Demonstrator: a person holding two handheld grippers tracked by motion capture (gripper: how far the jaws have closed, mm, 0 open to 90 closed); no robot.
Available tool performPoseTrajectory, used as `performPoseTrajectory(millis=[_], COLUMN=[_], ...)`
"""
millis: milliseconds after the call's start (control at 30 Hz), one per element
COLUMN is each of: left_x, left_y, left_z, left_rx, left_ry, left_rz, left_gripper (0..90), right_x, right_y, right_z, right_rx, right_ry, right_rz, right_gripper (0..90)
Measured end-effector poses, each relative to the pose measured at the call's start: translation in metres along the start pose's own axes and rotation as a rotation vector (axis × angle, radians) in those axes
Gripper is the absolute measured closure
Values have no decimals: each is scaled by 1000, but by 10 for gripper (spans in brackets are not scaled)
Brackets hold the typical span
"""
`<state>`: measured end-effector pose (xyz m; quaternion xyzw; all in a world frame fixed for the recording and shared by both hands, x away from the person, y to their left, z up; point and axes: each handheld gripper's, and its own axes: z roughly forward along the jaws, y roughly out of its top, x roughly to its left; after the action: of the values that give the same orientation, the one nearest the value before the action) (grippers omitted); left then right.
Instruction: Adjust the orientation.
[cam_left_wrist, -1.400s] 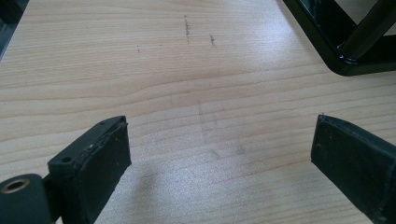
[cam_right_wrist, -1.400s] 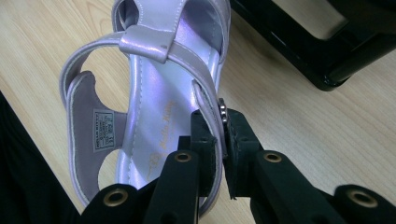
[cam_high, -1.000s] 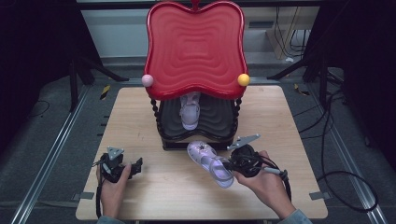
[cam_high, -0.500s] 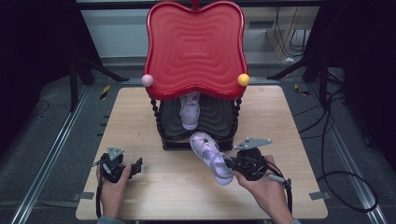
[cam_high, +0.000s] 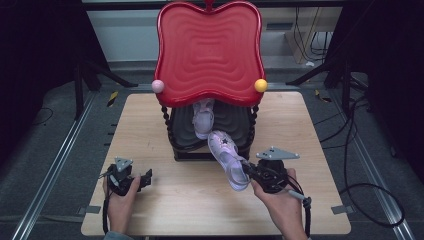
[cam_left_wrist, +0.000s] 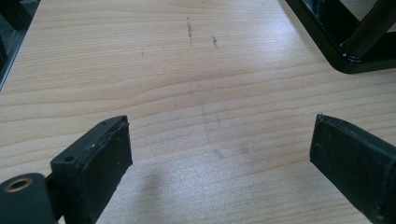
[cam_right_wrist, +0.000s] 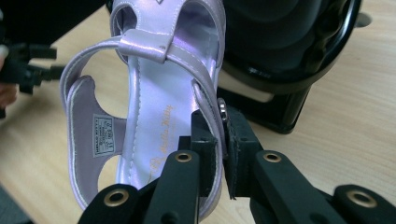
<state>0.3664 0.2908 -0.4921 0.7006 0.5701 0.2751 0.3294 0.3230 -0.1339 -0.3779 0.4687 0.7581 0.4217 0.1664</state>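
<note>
The right gripper (cam_high: 248, 172) was clamped on the side strap of a lilac sandal (cam_high: 228, 159), its jaws pinching the strap just by the small metal buckle, as the right gripper view (cam_right_wrist: 219, 154) made plain. The sandal (cam_right_wrist: 149, 116) was held tilted, its heel end low near the surface's front edge and its toe, with a dark star on it, raised toward the front of the black lower shelf (cam_high: 235, 125) of a small rack. That rack stood at the middle of the wooden surface (cam_high: 150, 120), toward the rear edge, topped by a wavy red tray (cam_high: 209, 50) with a pink ball (cam_high: 158, 86) and a yellow ball (cam_high: 260, 85) at its front corners. A second lilac sandal (cam_high: 202, 120) lay on the black shelf, under the red tray.

The left gripper (cam_high: 131, 181) rested near the surface's front left corner, well apart from the rack. Its jaws stood wide apart over bare wood, nothing between them, in the left gripper view (cam_left_wrist: 219, 154).
</note>
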Motion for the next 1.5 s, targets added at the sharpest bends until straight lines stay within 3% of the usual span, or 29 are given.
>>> performPoseTrajectory(millis=[533,967,1100,1500], left_x=[-1,-2,-2,-3], left_y=[0,0,0,-1], left_z=[1,2,2,2], left_rx=[2,3,6,9], left_ry=[-5,-11,-15,-21], left_rz=[2,2,5,5], left_gripper=[52,52,53,53], right_x=[-3,4,5,15], right_y=[17,36,40,47], right_z=[27,55,62,81], right_rx=[-148,-229,-246,-291], right_ry=[-146,-215,-234,-300], right_rz=[163,274,297,309], right_gripper=[839,838,838,838])
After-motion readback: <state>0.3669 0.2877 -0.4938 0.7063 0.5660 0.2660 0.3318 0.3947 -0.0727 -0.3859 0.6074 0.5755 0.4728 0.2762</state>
